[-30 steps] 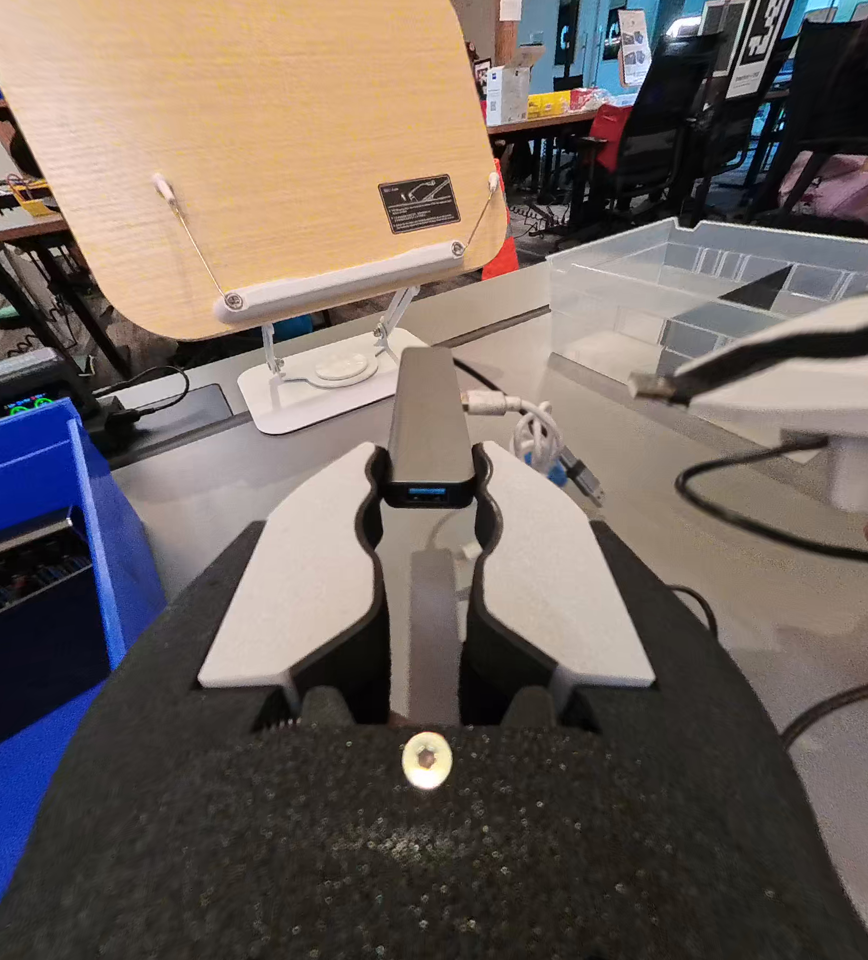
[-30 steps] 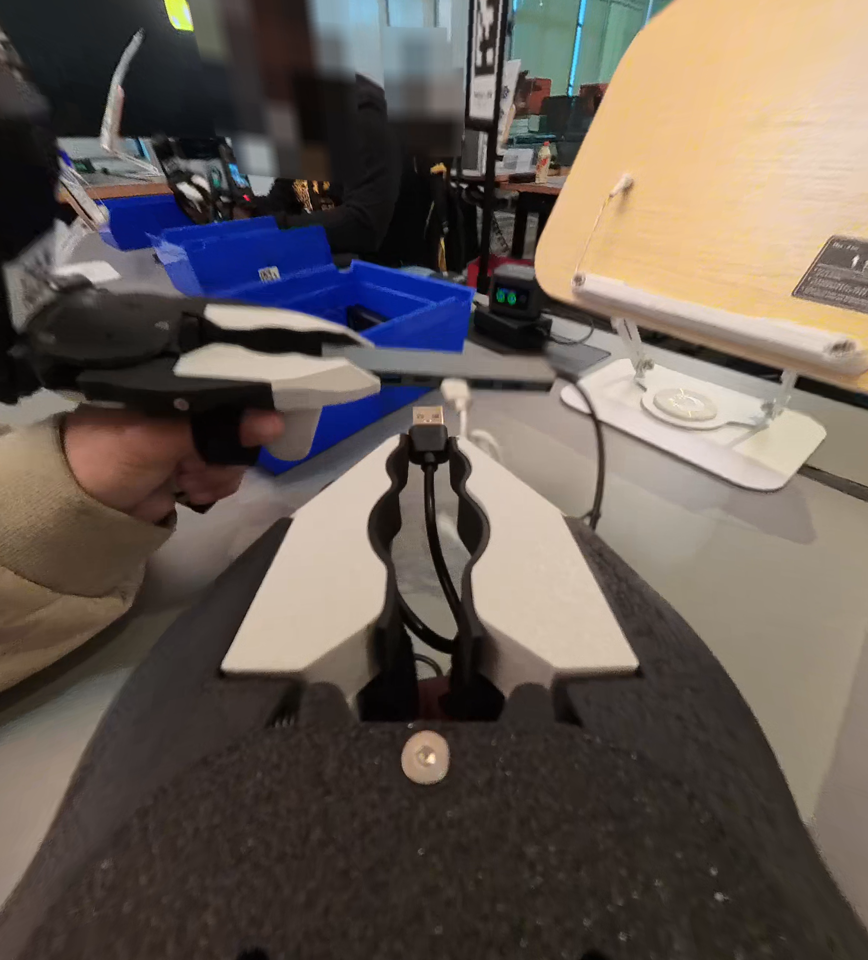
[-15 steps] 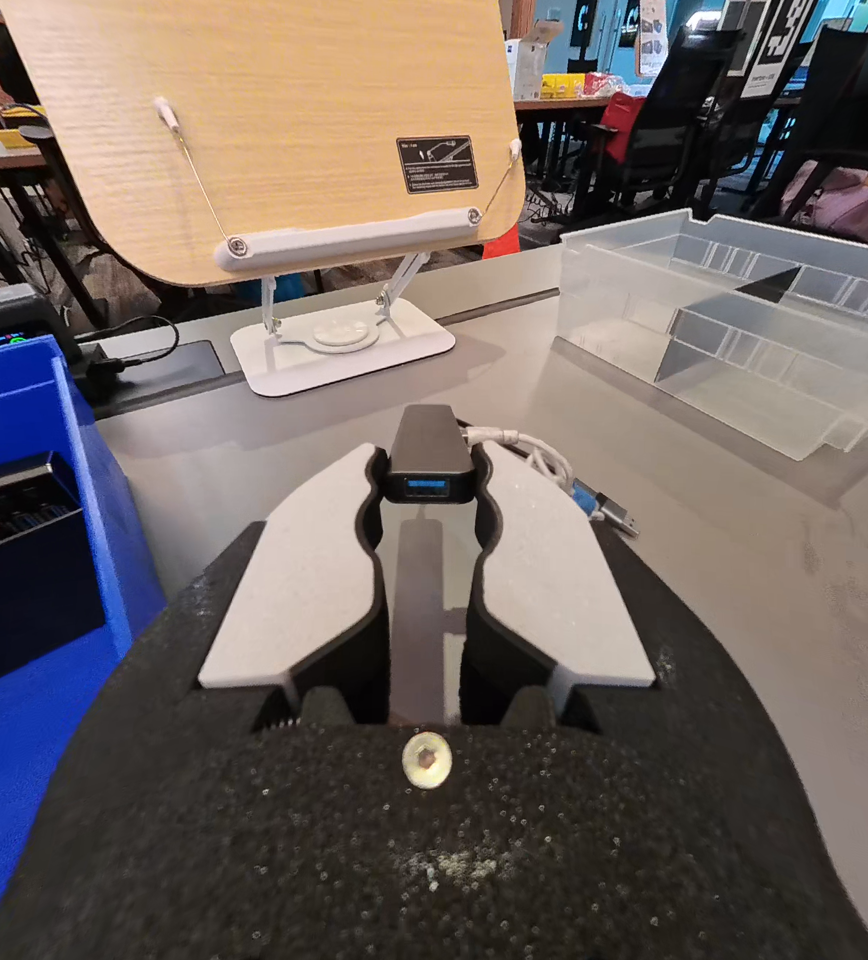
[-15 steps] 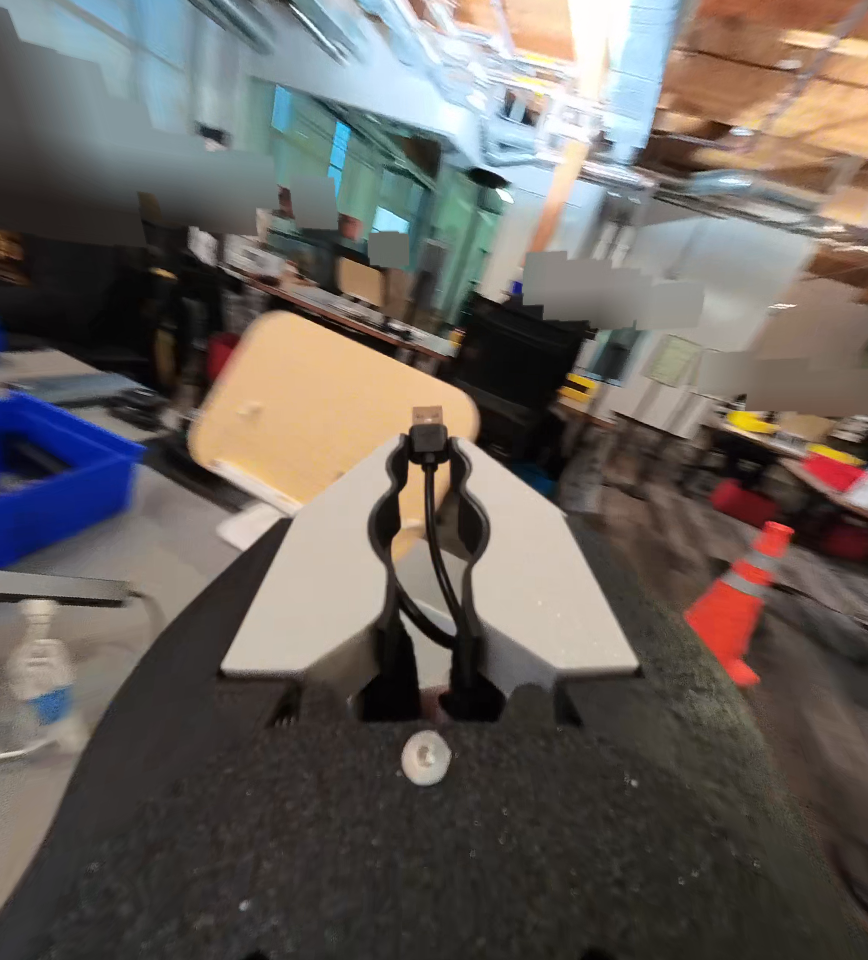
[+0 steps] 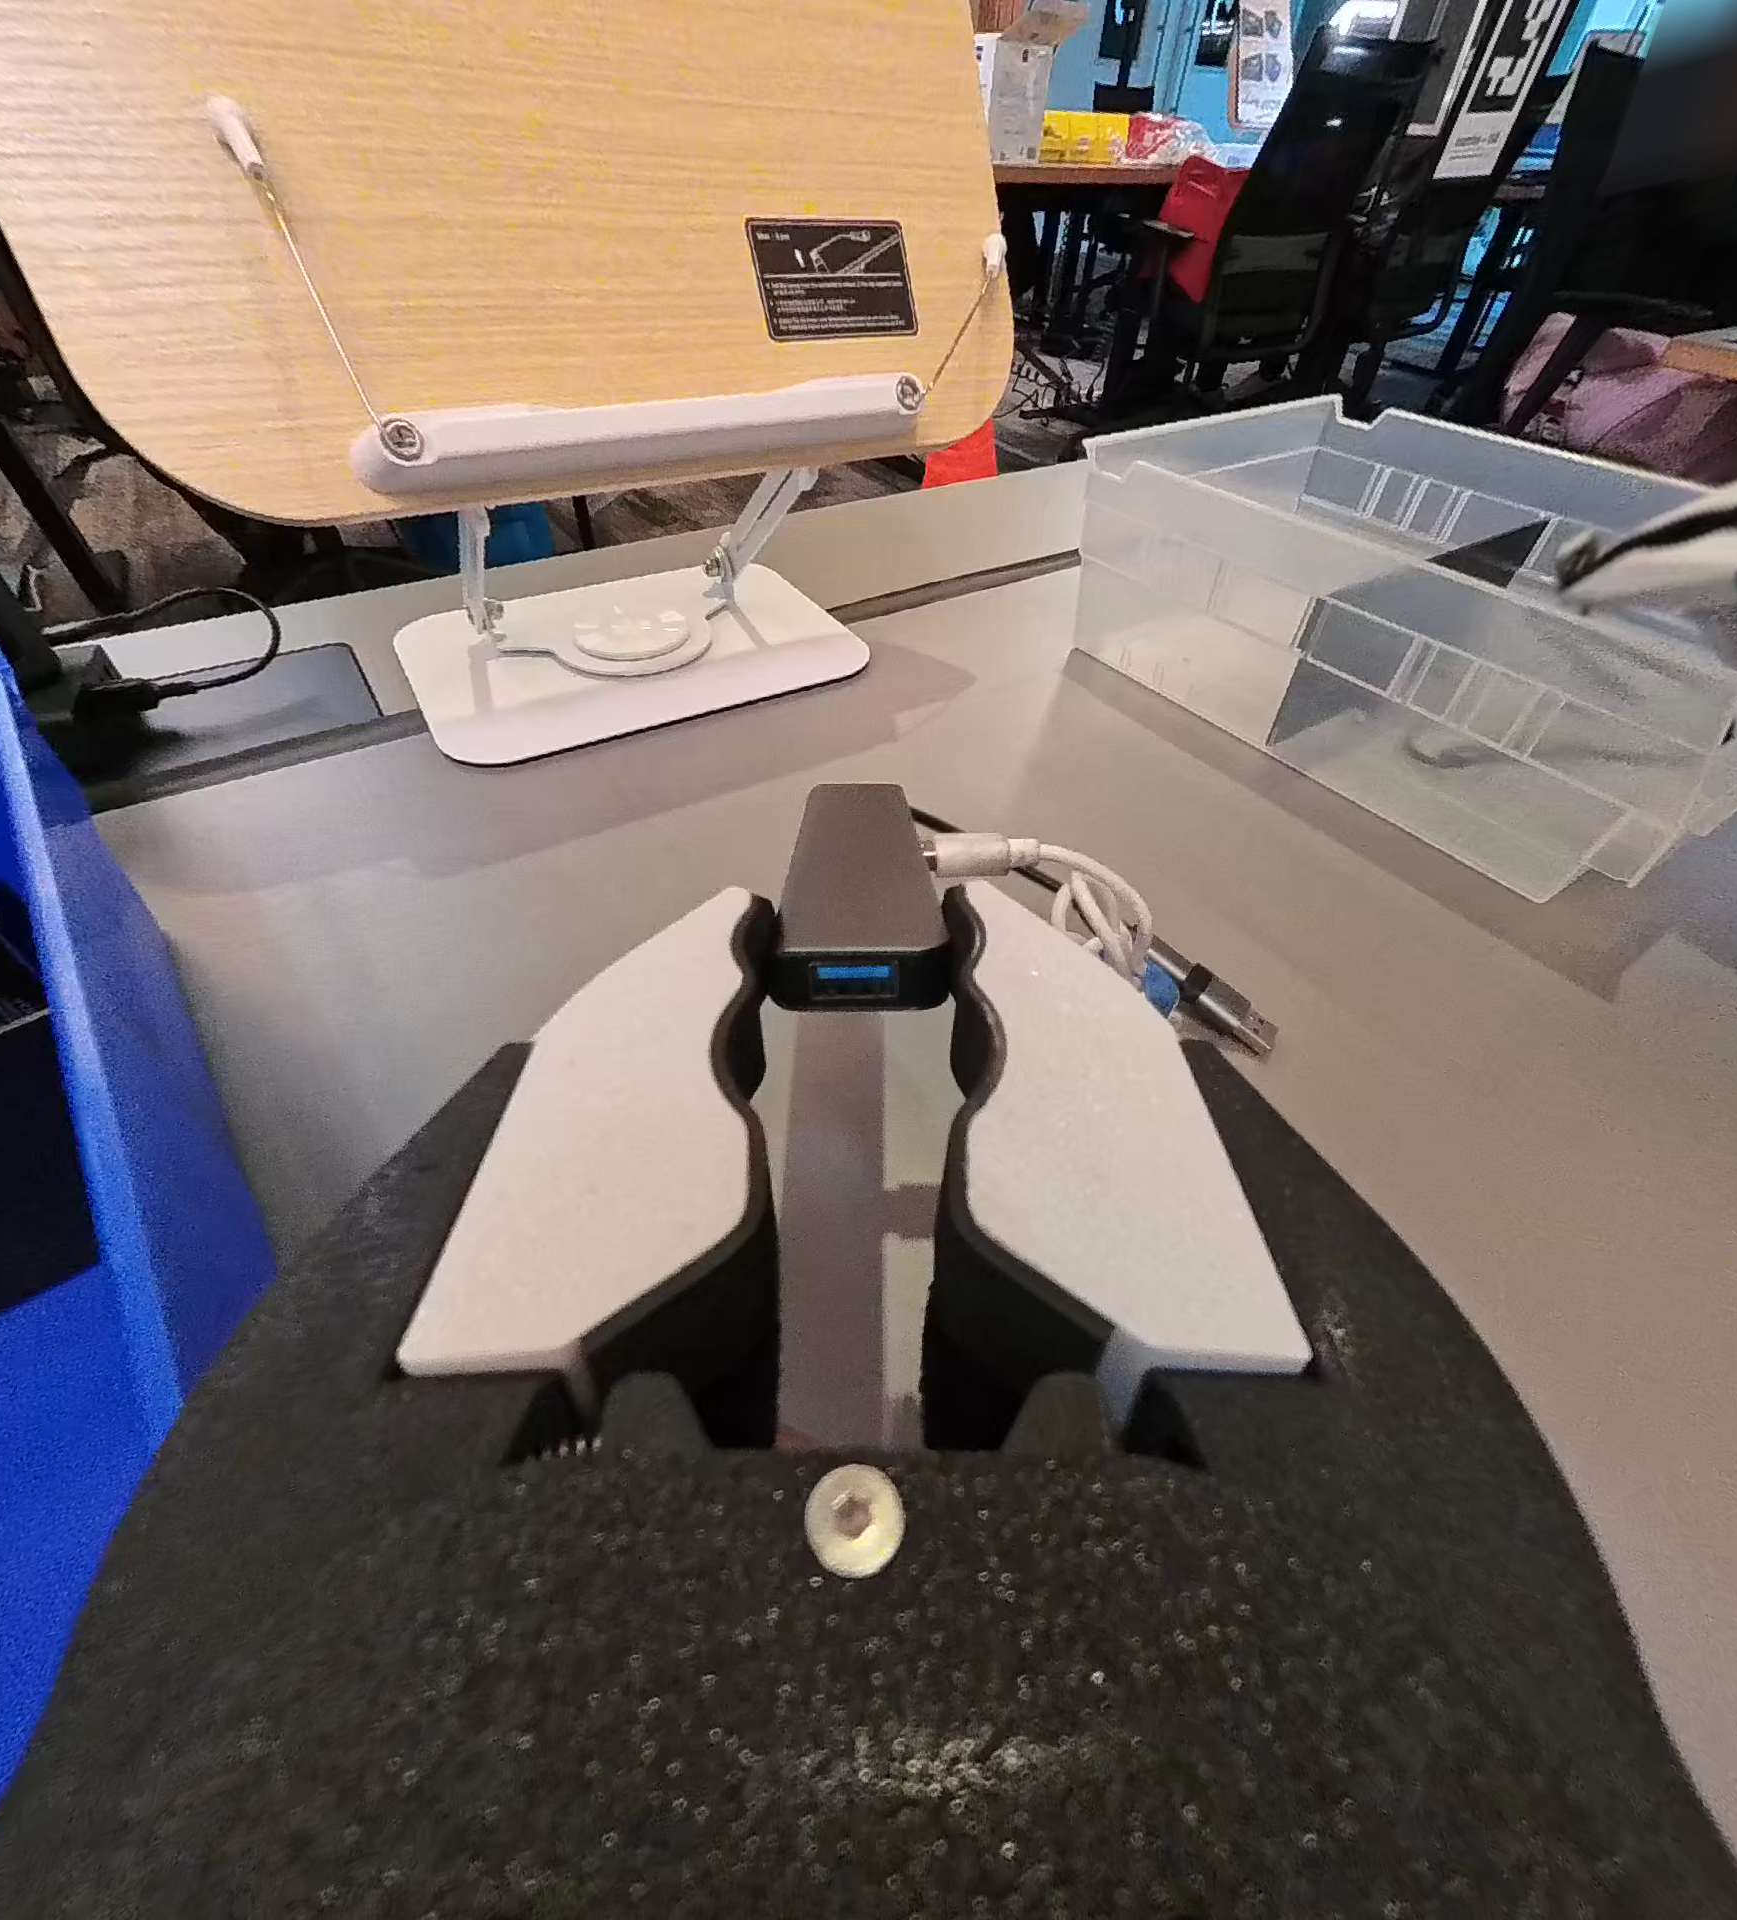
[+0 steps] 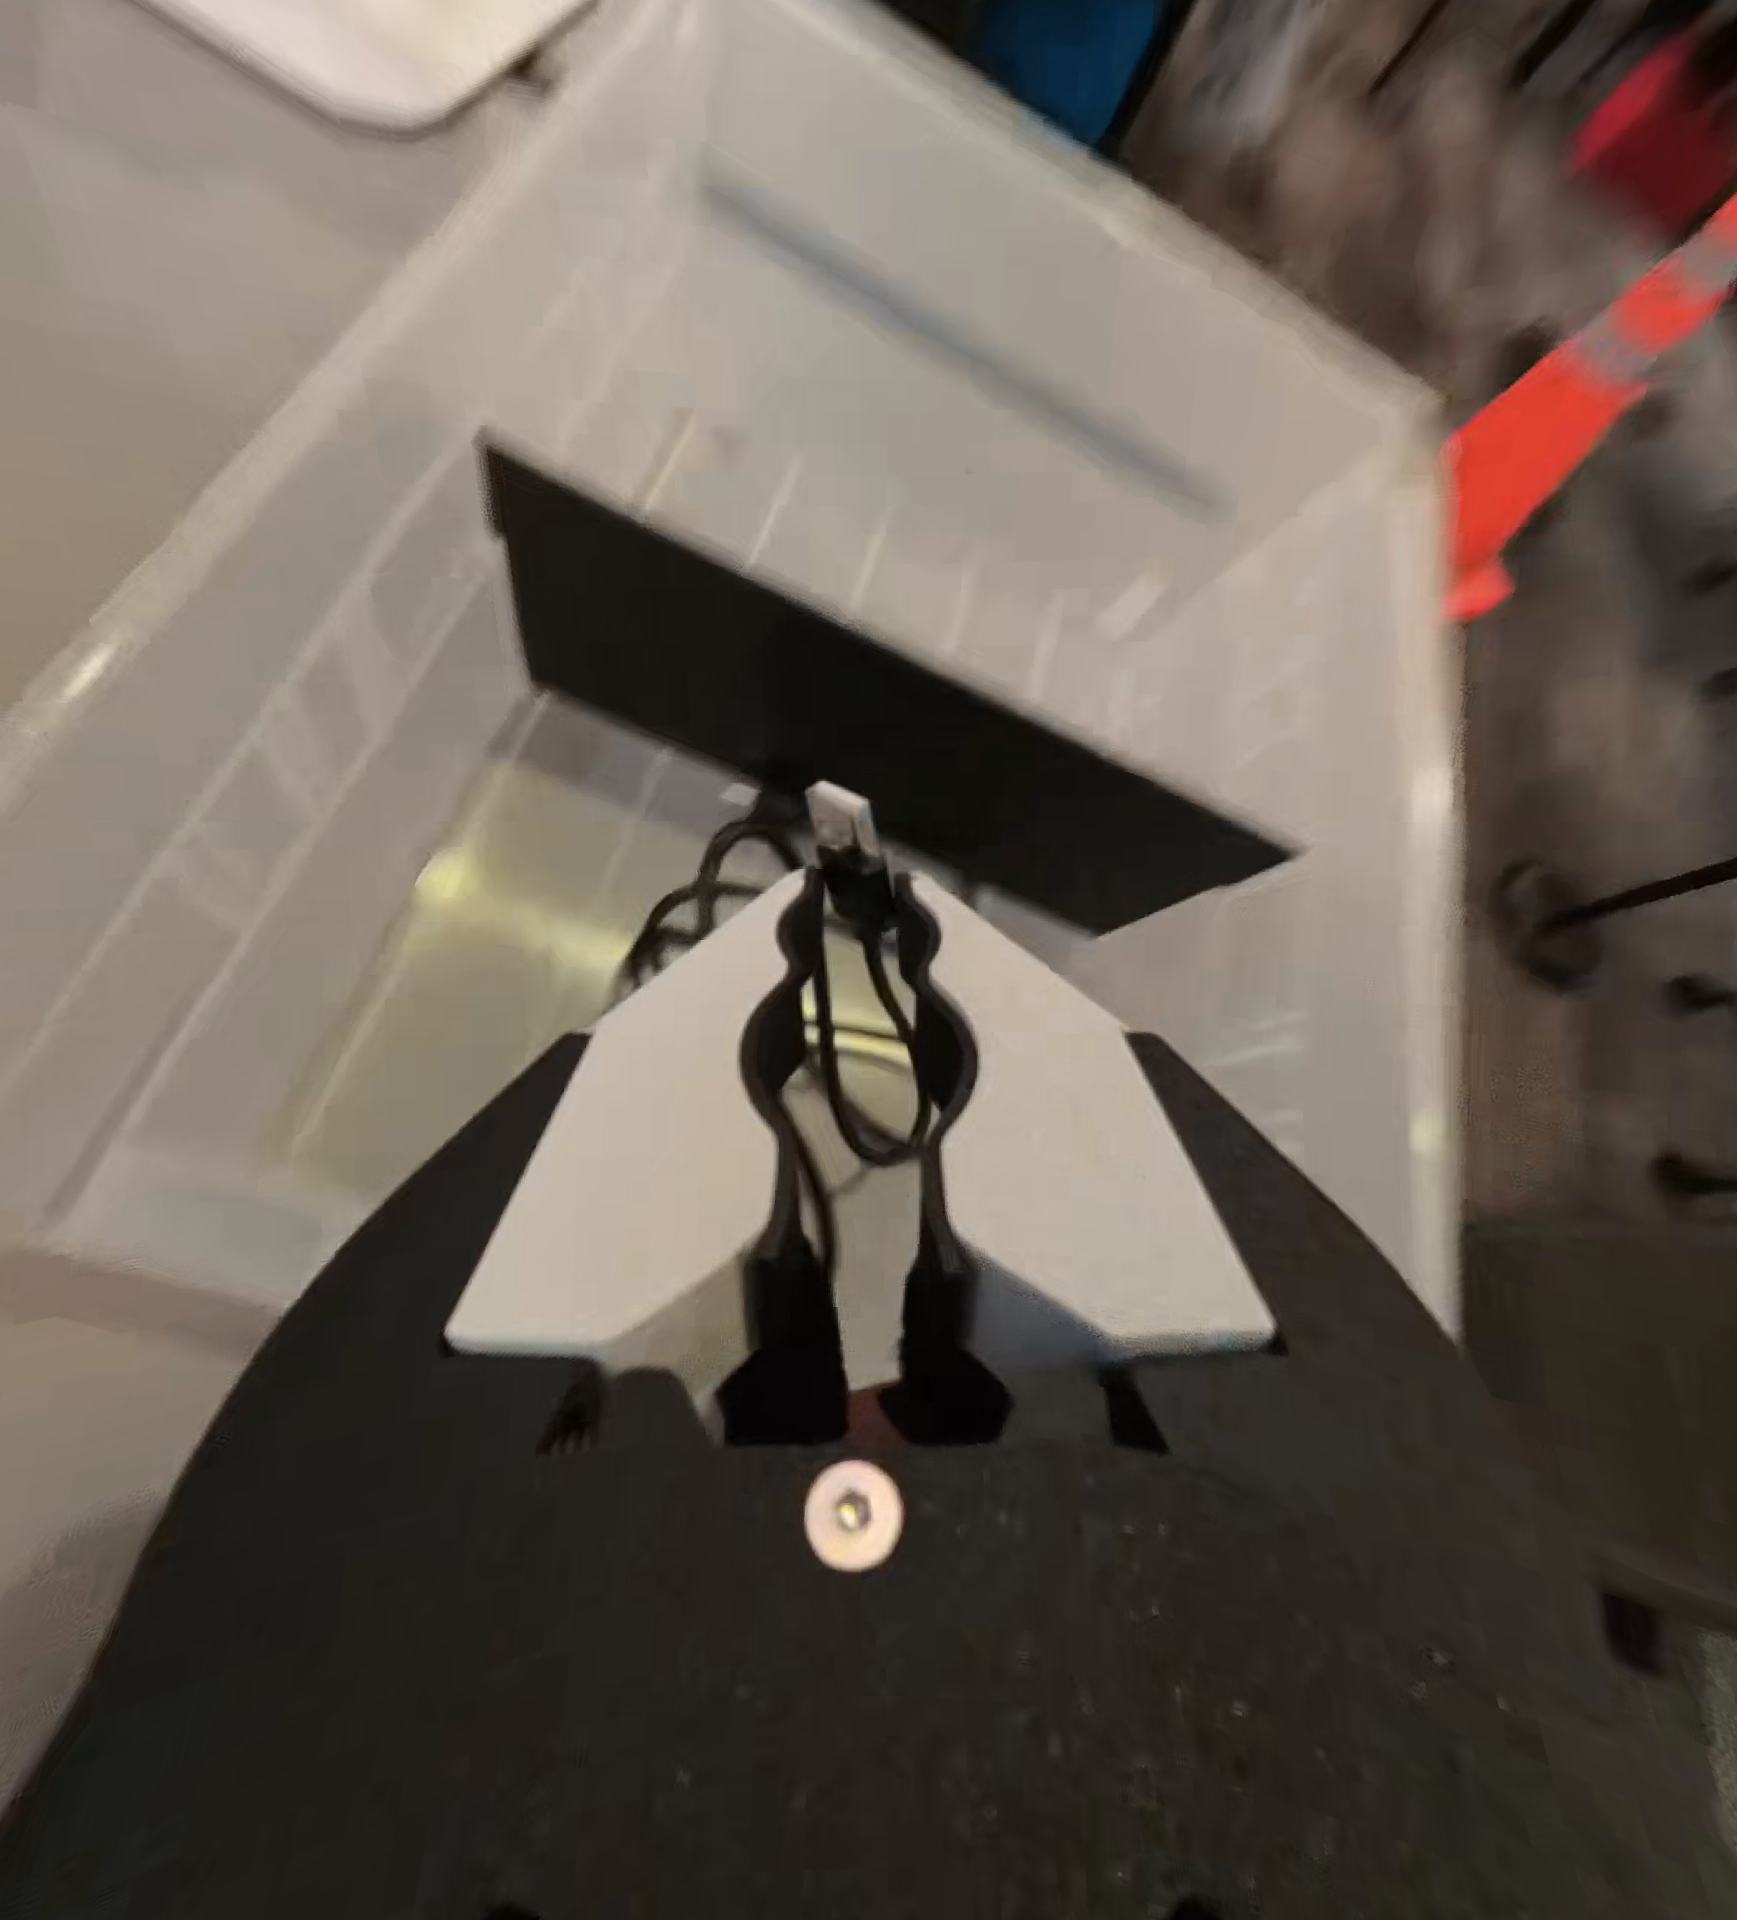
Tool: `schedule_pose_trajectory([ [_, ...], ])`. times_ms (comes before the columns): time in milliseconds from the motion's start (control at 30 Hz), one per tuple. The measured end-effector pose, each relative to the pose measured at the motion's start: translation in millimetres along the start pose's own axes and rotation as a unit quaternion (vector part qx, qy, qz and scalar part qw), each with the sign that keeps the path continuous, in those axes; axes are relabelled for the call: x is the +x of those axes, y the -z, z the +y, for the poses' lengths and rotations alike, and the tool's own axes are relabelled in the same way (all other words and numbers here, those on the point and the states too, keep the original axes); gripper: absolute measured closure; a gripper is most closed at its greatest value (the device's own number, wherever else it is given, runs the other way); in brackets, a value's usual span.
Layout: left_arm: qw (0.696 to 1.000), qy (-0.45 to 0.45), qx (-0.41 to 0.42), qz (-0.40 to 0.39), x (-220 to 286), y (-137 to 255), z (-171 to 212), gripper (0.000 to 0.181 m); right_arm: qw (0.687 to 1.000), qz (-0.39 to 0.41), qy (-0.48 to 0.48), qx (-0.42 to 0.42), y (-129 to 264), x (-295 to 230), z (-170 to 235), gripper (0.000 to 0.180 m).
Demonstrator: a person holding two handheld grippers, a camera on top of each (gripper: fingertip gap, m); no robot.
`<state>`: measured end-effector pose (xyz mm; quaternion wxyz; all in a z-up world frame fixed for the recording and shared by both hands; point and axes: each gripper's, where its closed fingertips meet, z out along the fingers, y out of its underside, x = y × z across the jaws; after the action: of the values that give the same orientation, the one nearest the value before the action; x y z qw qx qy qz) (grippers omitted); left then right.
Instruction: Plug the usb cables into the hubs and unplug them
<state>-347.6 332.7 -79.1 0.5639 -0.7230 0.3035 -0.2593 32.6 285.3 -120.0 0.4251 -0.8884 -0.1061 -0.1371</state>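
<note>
My left gripper (image 5: 856, 961) is shut on a dark grey USB hub (image 5: 848, 894), whose blue port faces the camera; the hub lies on the grey table. A white cable (image 5: 1072, 878) is plugged into the hub's right side and coils beside it, ending in a loose metal plug (image 5: 1228, 1013). My right gripper (image 6: 848, 883) is shut on the plug of a black USB cable (image 6: 843, 847) and holds it over a clear plastic bin (image 6: 220, 748); the cable hangs into the bin. The right gripper also shows in the left wrist view (image 5: 1674, 551), above the bin.
A wooden book stand (image 5: 490, 239) on a white base stands behind the hub. A blue bin (image 5: 43, 1091) is at the left. The clear bin (image 5: 1415, 665) with a black divider (image 6: 843, 686) sits at the right. An orange cone (image 6: 1591, 374) and chairs lie beyond the table.
My right gripper swung away from the hub with the black cable, up and round, and now points down into the clear bin. The left gripper lowered the hub onto the table and holds still.
</note>
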Motion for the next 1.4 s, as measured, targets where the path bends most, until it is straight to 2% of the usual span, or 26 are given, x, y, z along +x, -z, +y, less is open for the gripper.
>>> schedule_pose_trajectory([
  [67, 1.0, 0.001, -0.002, 0.004, 2, -1, 1, 0.149, 0.998, -0.033, -0.003, -0.062, -12, -10, 19, 0.168],
  [133, 1.0, -0.001, -0.005, 0.004, 3, -2, 2, 0.149, 0.994, -0.028, 0.011, -0.104, -20, -9, 29, 0.166],
  [267, 1.0, 0.001, -0.01, 0.002, 2, -1, 2, 0.149, 0.984, -0.061, -0.025, -0.167, -19, -5, 41, 0.134],
  [333, 1.0, 0.013, -0.006, 0.001, 0, 0, 2, 0.149, 0.982, -0.072, -0.041, -0.168, -7, 3, 35, 0.132],
  [433, 0.999, 0.039, 0.009, 0.01, 1, 2, -1, 0.149, 0.99, -0.093, -0.077, -0.066, 25, -5, -14, 0.129],
  [500, 0.999, 0.047, 0.019, 0.019, 6, 2, -3, 0.149, 0.982, -0.159, -0.093, 0.042, 54, -45, -63, 0.129],
  [567, 0.998, 0.046, 0.032, 0.027, 13, 2, -8, 0.149, 0.949, -0.27, -0.109, 0.12, 82, -116, -100, 0.128],
  [633, 0.998, 0.041, 0.041, 0.035, 23, 2, -14, 0.149, 0.907, -0.364, -0.132, 0.164, 99, -193, -118, 0.128],
  [700, 0.997, 0.032, 0.044, 0.048, 34, 0, -18, 0.149, 0.89, -0.39, -0.158, 0.177, 95, -247, -121, 0.129],
  [833, 0.997, 0.013, 0.03, 0.063, 53, -4, -11, 0.149, 0.882, -0.38, -0.213, 0.18, 64, -280, -127, 0.134],
  [900, 0.997, 0.015, 0.024, 0.066, 56, -6, -8, 0.149, 0.898, -0.352, -0.212, 0.158, 44, -280, -121, 0.139],
  [933, 0.997, 0.018, 0.024, 0.064, 56, -6, -8, 0.149, 0.898, -0.345, -0.216, 0.168, 42, -277, -121, 0.142],
  [967, 0.997, 0.019, 0.024, 0.065, 56, -6, -8, 0.149, 0.899, -0.339, -0.218, 0.17, 39, -276, -119, 0.153],
  [1033, 0.997, 0.021, 0.021, 0.073, 58, -6, -6, 0.148, 0.892, -0.356, -0.215, 0.177, 43, -278, -120, 0.164],
  [1100, 0.996, 0.021, 0.017, 0.08, 60, -7, -4, 0.149, 0.896, -0.344, -0.208, 0.19, 44, -275, -121, 0.165],
  [1233, 0.994, 0.02, -0.013, 0.107, 64, -11, 7, 0.149, 0.925, -0.3, -0.13, 0.193, 44, -267, -119, 0.165],
  [1333, 0.991, 0.023, -0.049, 0.12, 66, -15, 21, 0.148, 0.952, -0.223, -0.013, 0.208, 49, -258, -121, 0.165],
  [1400, 0.989, 0.03, -0.063, 0.127, 68, -18, 25, 0.137, 0.953, -0.211, 0.023, 0.216, 57, -261, -124, 0.165],
])
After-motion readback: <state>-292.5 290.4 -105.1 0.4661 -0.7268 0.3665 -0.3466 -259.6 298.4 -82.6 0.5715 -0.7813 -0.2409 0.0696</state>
